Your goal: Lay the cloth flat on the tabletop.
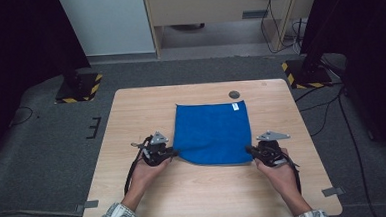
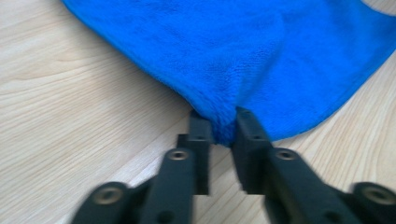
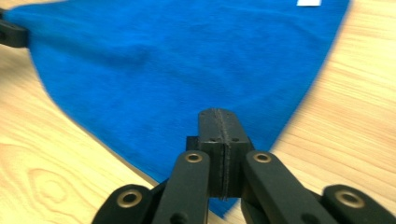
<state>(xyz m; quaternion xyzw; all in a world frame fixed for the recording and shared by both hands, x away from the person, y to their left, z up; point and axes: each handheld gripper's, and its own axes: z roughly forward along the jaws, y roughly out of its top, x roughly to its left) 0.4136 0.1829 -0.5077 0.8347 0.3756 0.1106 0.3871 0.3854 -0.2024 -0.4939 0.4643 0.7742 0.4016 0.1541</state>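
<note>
Here, your left tongs [image 2: 223, 128] and right tongs [image 3: 219, 140] each pinch a near corner of the blue cloth [image 1: 211, 132], which lies flat mid-tabletop [image 1: 131, 111], ready for an even lift and fold.

1. The high view looks forward and down from above the person's side, far enough to take in the whole light wooden table [image 1: 195, 198].
2. The left gripper view sits low and close, facing the near left corner of the flat blue square cloth [image 2: 261, 51].
3. The right gripper view sits just as close at the near right corner.
4. All three views share that cloth [image 1: 212, 132] [image 3: 187, 60].
</note>
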